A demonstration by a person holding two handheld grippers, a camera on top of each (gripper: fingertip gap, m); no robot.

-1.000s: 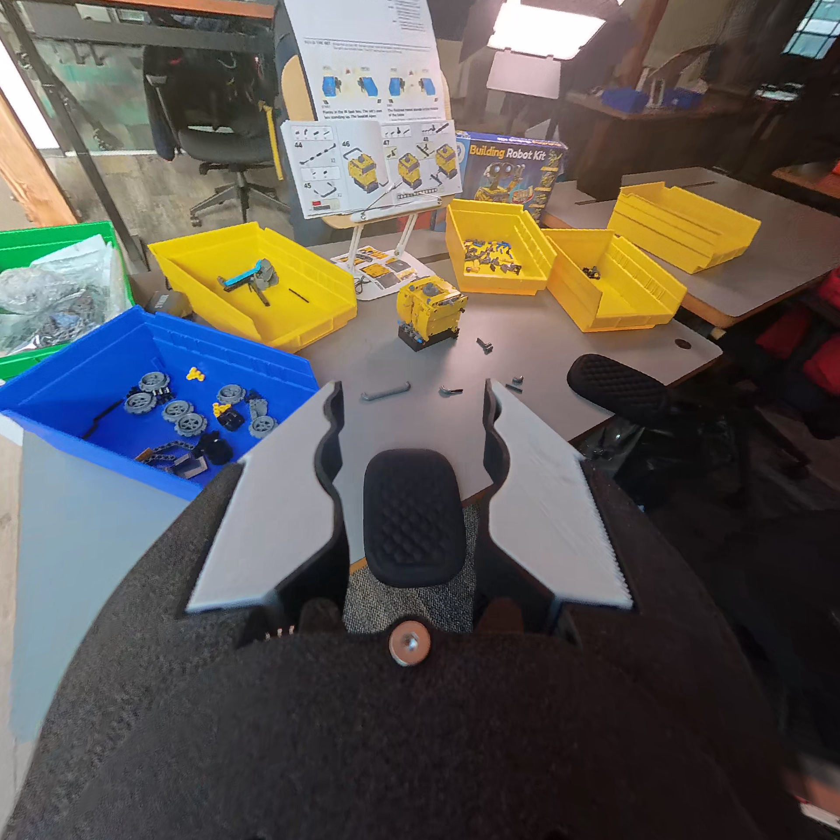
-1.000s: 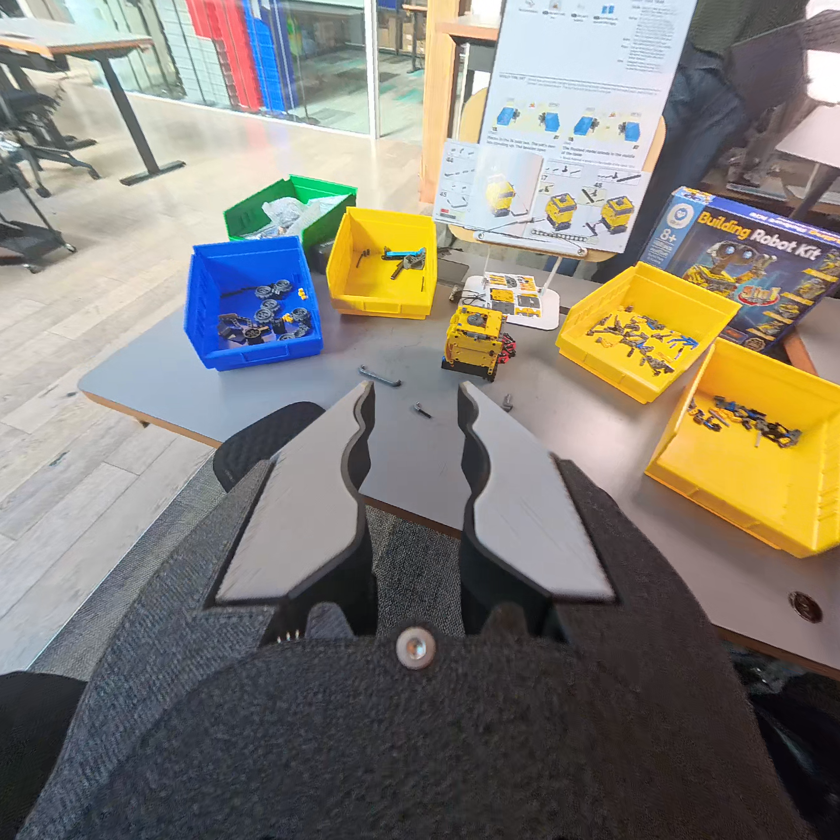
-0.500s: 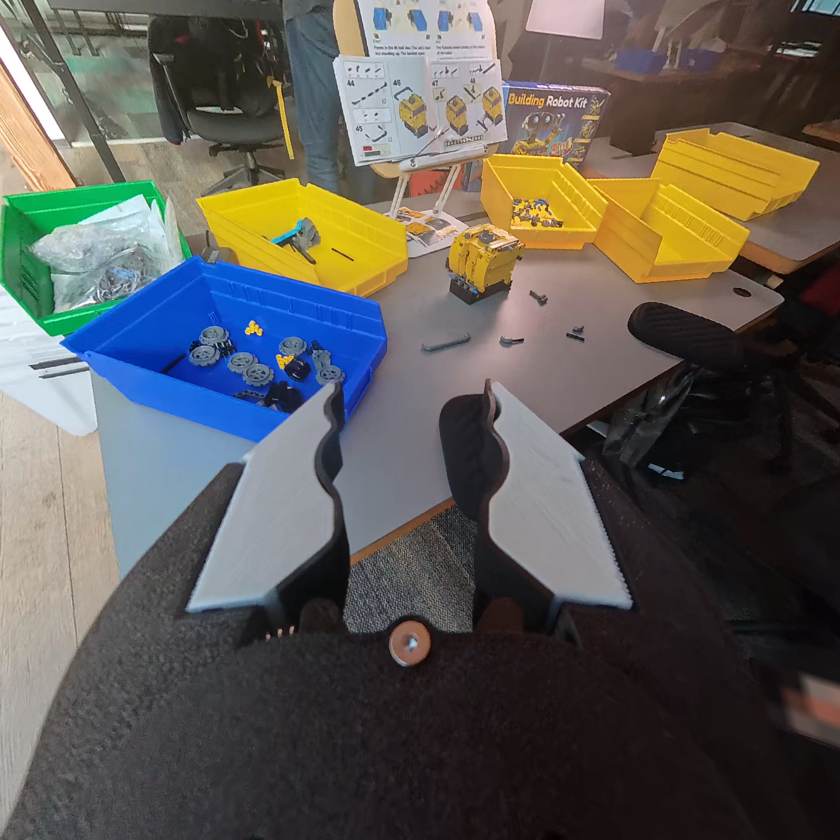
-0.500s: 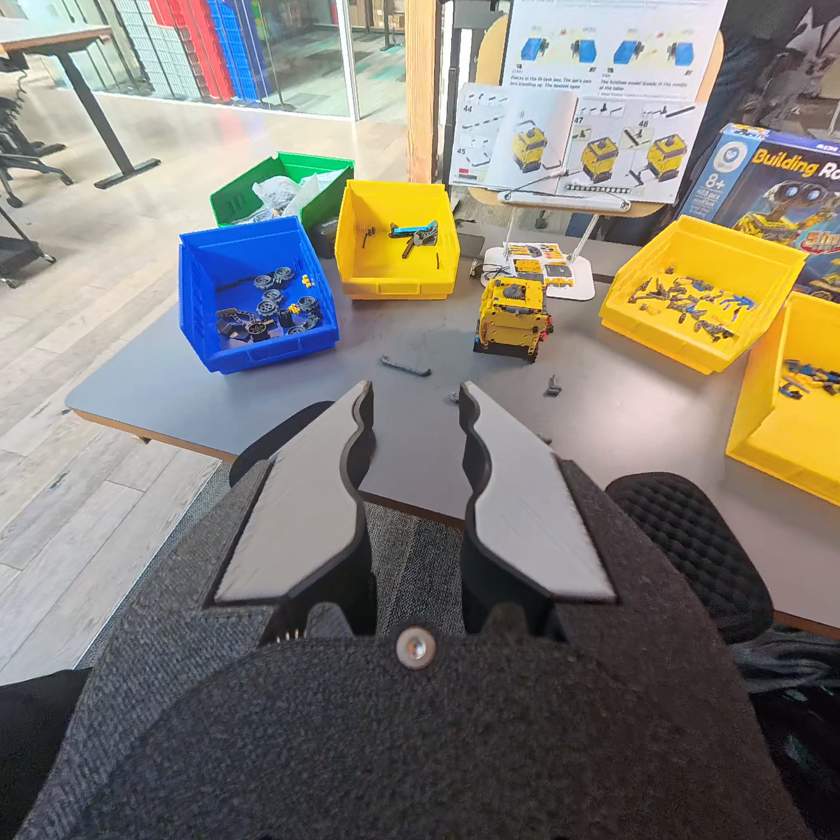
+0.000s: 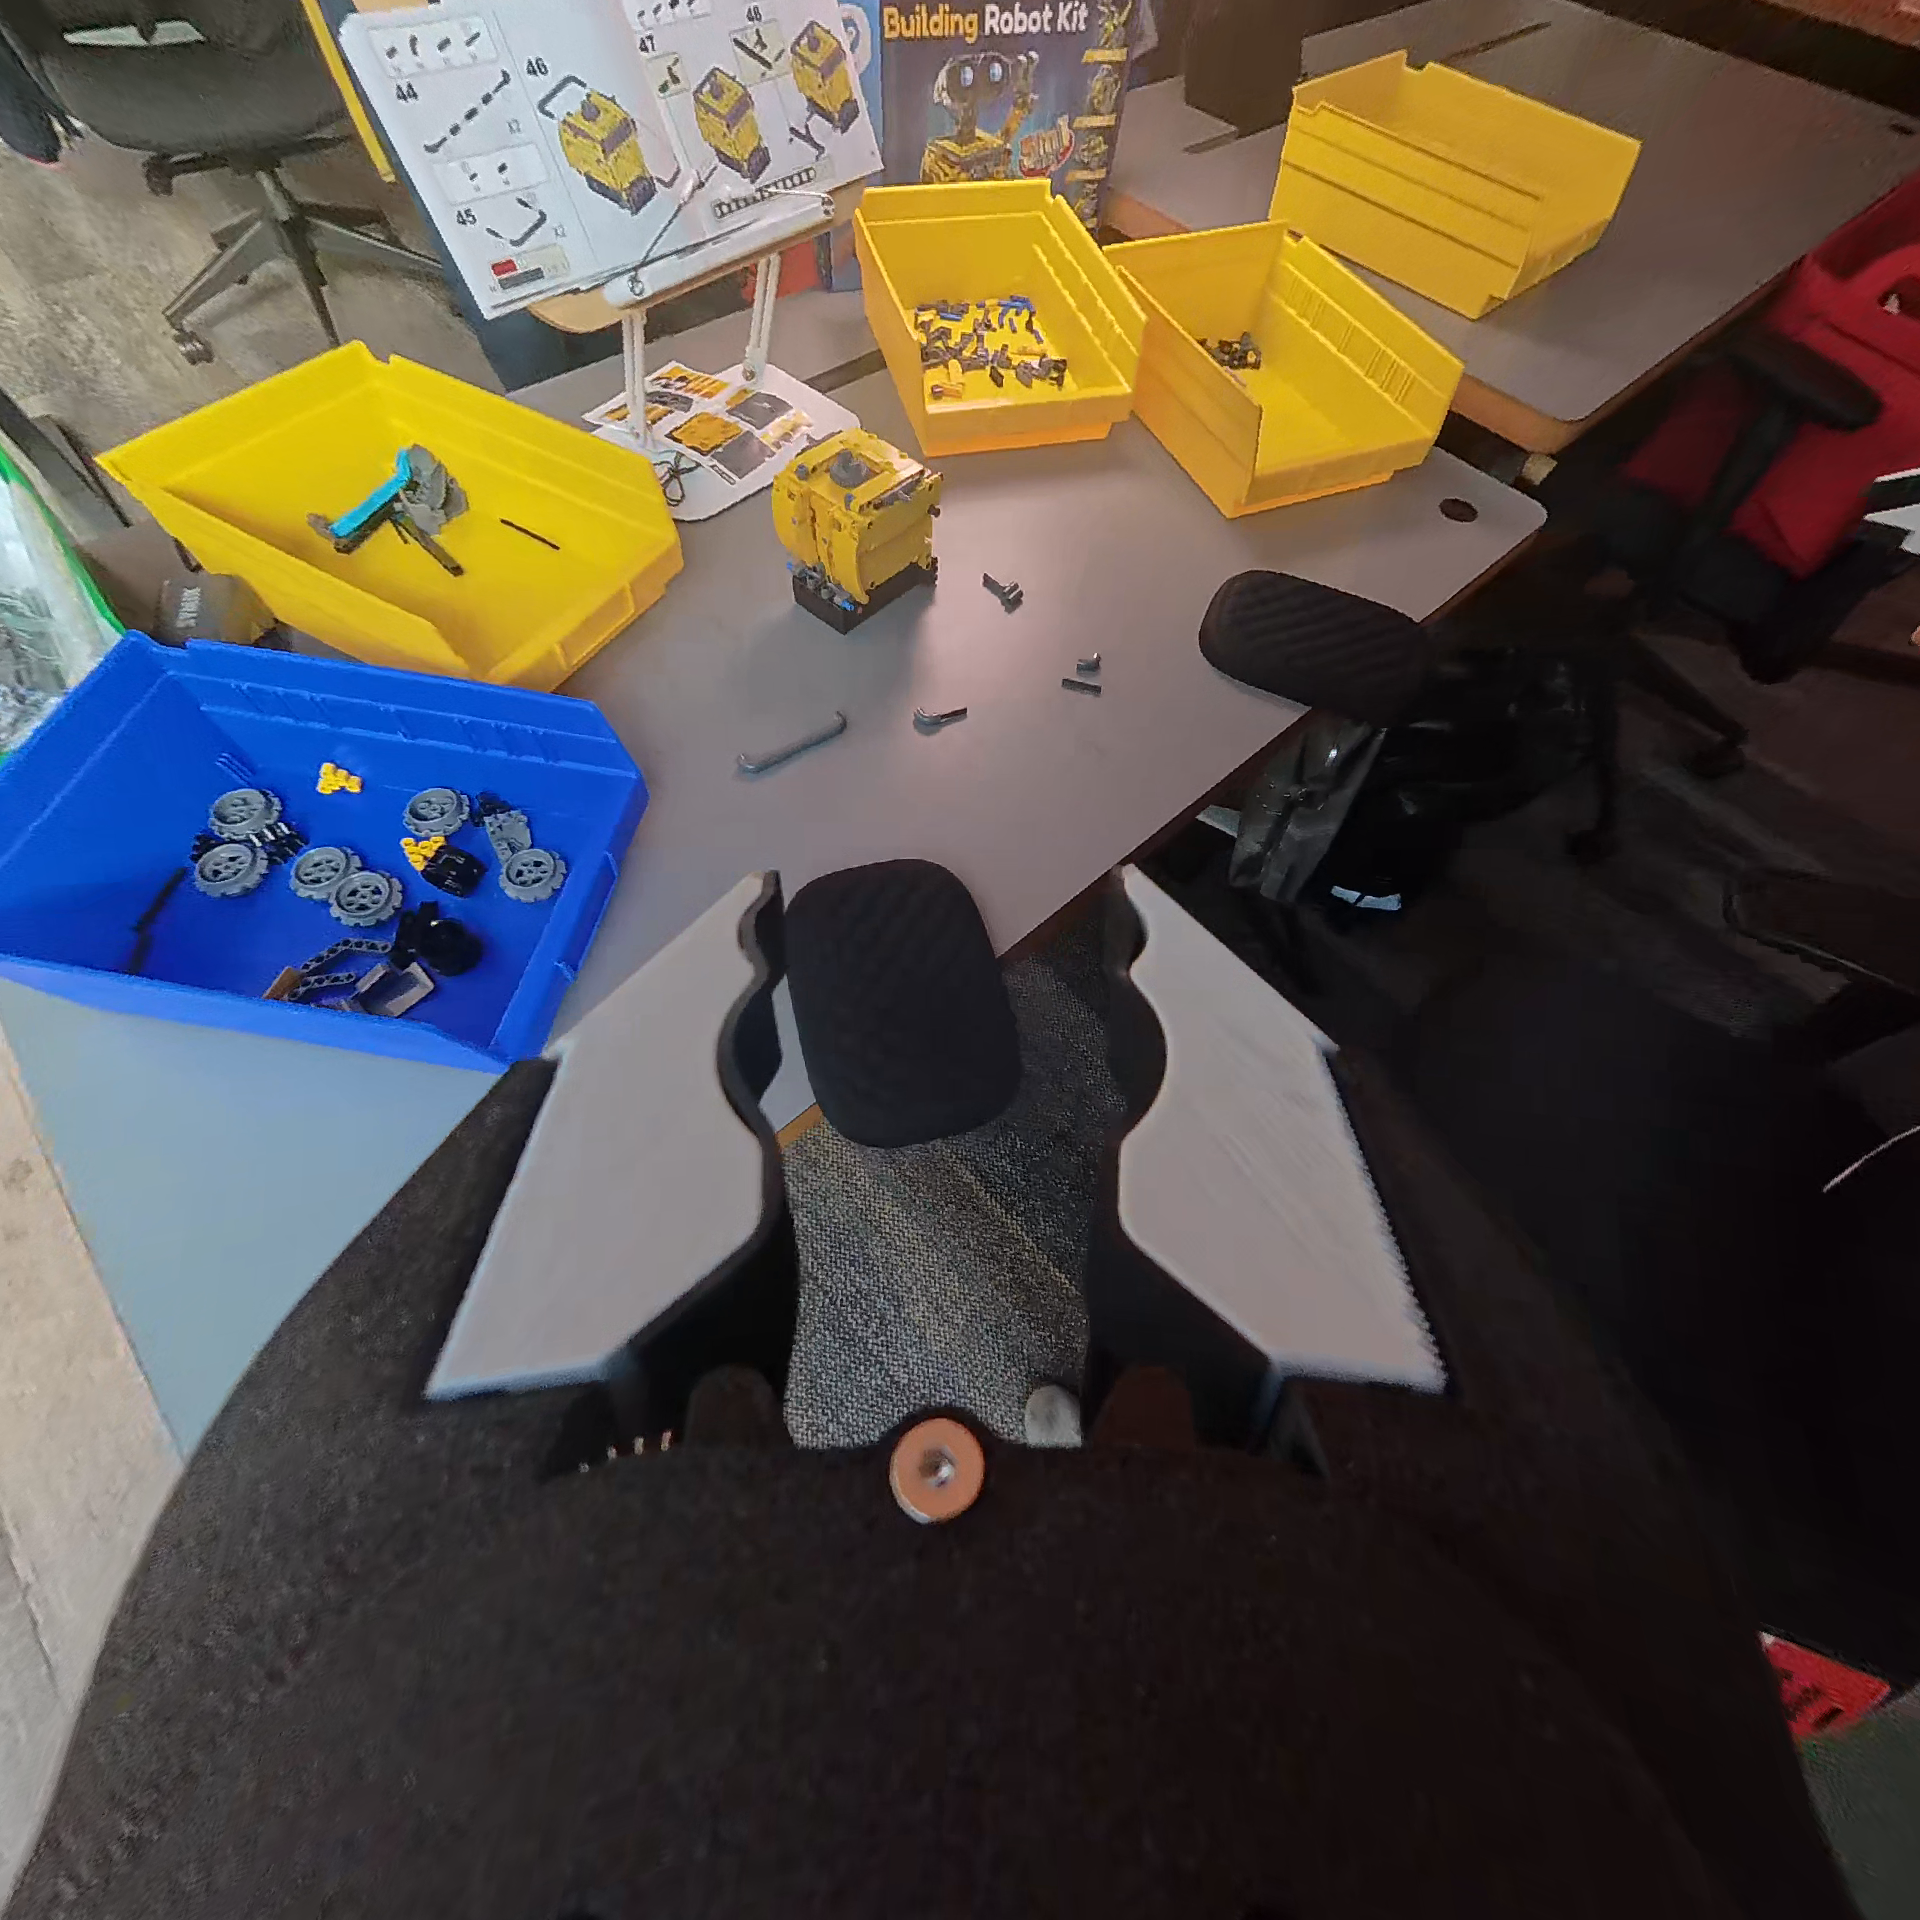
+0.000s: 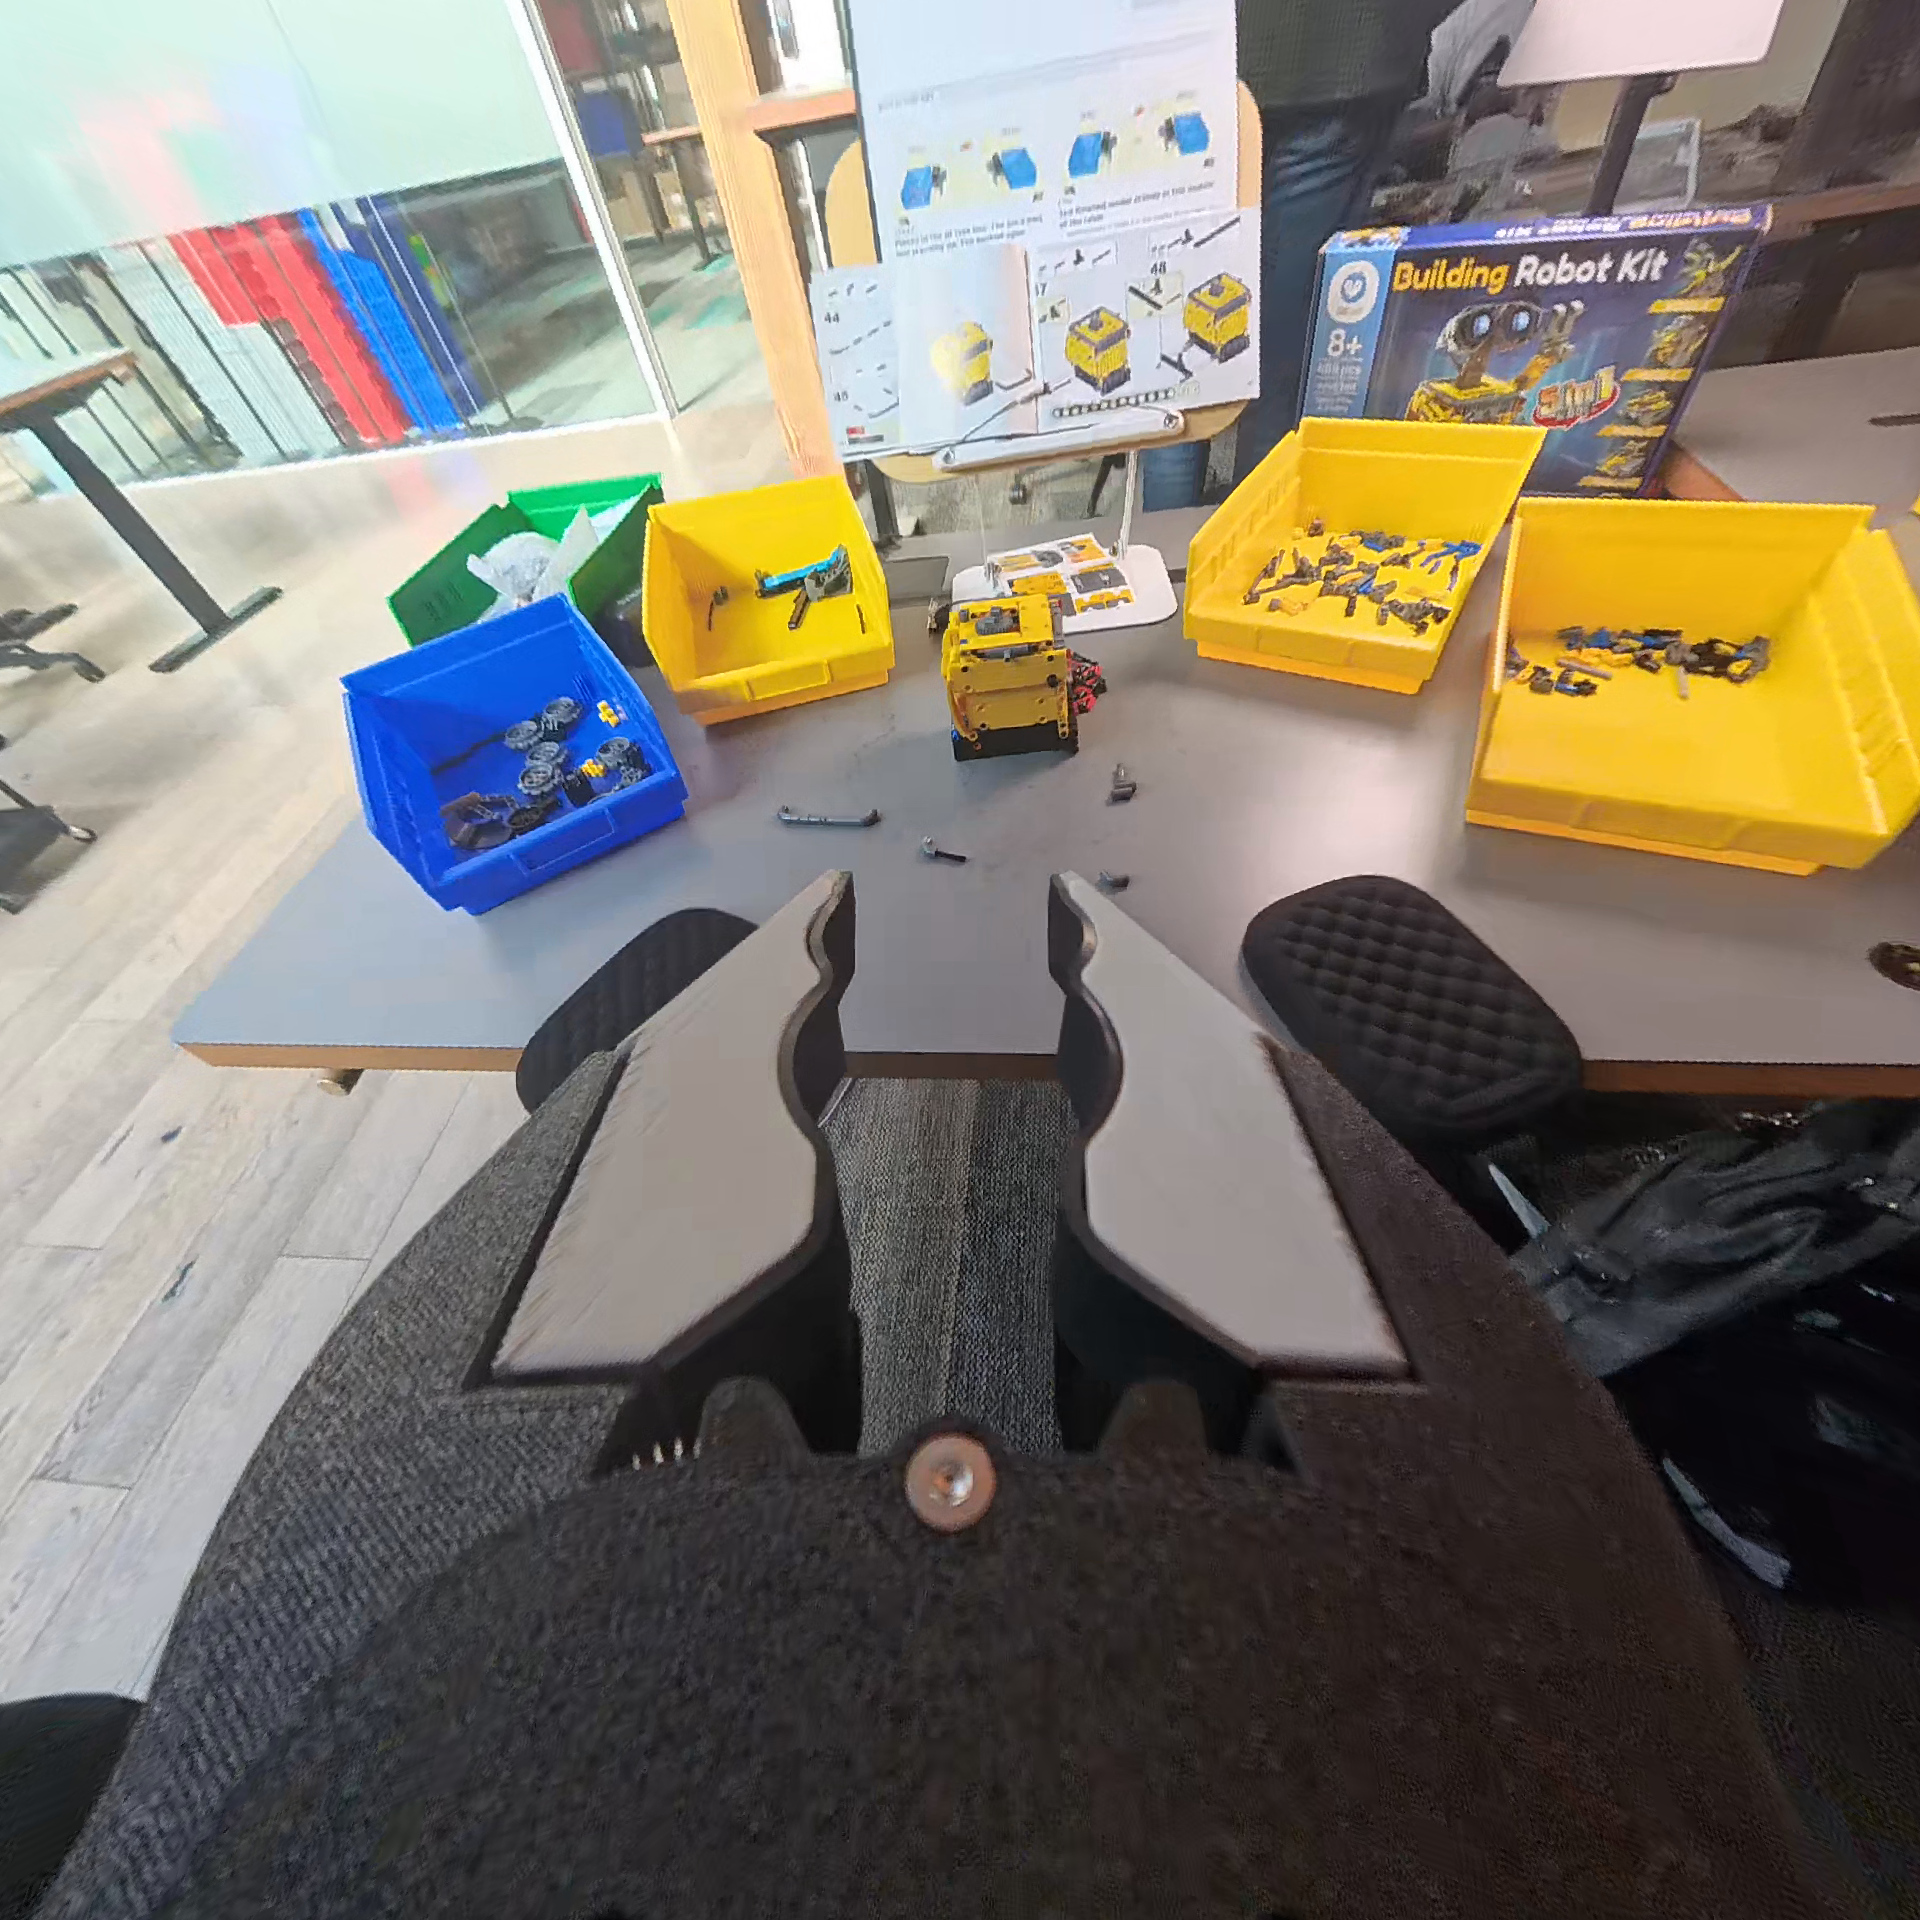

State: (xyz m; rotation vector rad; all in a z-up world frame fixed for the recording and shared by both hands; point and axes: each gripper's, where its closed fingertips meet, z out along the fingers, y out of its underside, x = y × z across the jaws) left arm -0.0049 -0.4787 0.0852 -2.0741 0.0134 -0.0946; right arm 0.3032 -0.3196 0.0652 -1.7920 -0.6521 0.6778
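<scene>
In the left wrist view the left tongs [image 5: 940, 904] hang in the air with their two grey fingers spread wide, holding nothing and touching nothing. Between the fingers shows a black chair armrest [image 5: 899, 1003], lying below and beyond them at the near edge of the grey bench [image 5: 1091, 790]. Nearest on the bench is a blue bin [image 5: 312, 831] with grey toothed wheels and small yellow and black parts inside. Behind it stands a yellow bin [image 5: 416, 530] with a small blue and grey assembly. A half-built yellow brick model [image 5: 857, 525] stands upright near the middle of the bench, with a bent grey rod [image 5: 792, 743] and several small dark pins lying loose in front of it. Two more yellow bins with small parts sit farther back on the right, beside a kit box and an open instruction booklet on a stand [image 5: 613, 145]

In the right wrist view the right tongs [image 6: 951, 894] also stand spread, though less widely, empty and clear of everything, over the near edge of the bench [image 6: 416, 966]. The brick model [image 6: 1006, 675] is straight ahead, well beyond the fingertips. The blue bin [image 6: 509, 748] is on the left with a green bin [image 6: 436, 592] behind it, and yellow bins stand left and right of the model. Two black armrests flank the fingers. Beyond the bench are pale wood flooring, a glass partition and a wooden post
</scene>
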